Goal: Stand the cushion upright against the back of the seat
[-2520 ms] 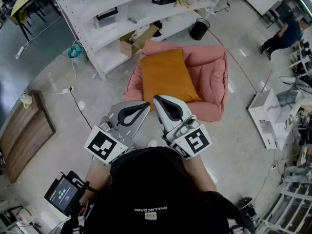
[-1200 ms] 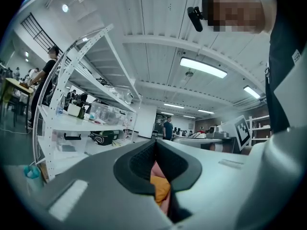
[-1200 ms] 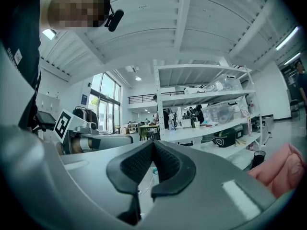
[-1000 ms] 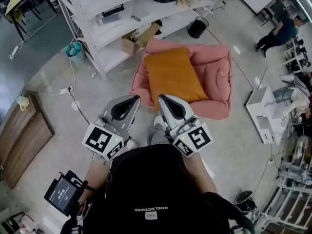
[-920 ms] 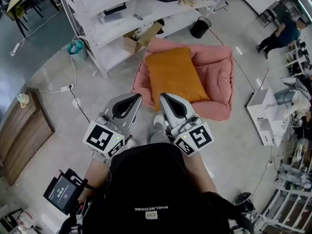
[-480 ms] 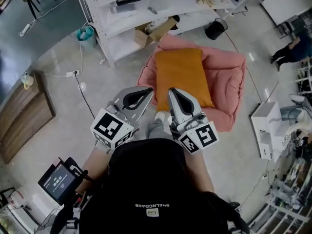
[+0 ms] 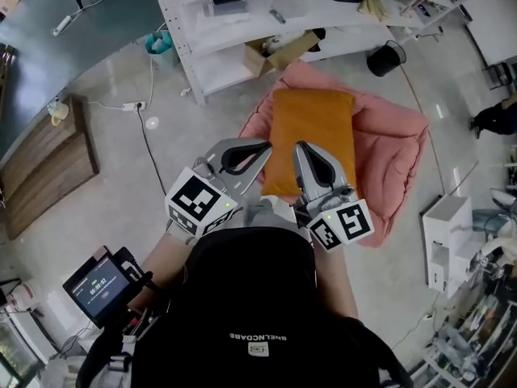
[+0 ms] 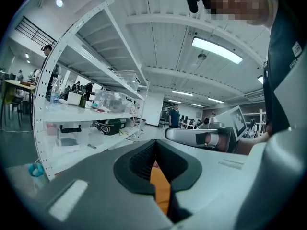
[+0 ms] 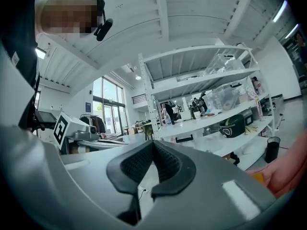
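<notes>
The orange cushion [image 7: 313, 136] lies flat on the pink floor seat [image 7: 396, 156], its near end toward me. Both grippers point at it from the near side and stand apart from it. My left gripper [image 7: 265, 145] is shut and empty, its tip by the seat's near left corner. In the left gripper view a strip of orange cushion [image 8: 161, 189] shows behind the shut left gripper [image 8: 155, 143]. My right gripper [image 7: 301, 146] is shut with nothing in it, over the cushion's near edge. The right gripper [image 9: 153, 143] looks past the pink seat [image 9: 289, 170] at its right edge.
A white shelving rack [image 7: 242, 18] stands behind the seat, with a cardboard box [image 7: 279, 52] on its bottom shelf. A black bin [image 7: 386, 57] is at the back right, a white cabinet [image 7: 449, 241] to the right, a wooden panel [image 7: 44, 168] to the left. A person [image 7: 494, 118] stands far right.
Both grippers have moved forward toward the seat; their tips now reach the cushion's near edge in the head view. The jaws stay shut.
</notes>
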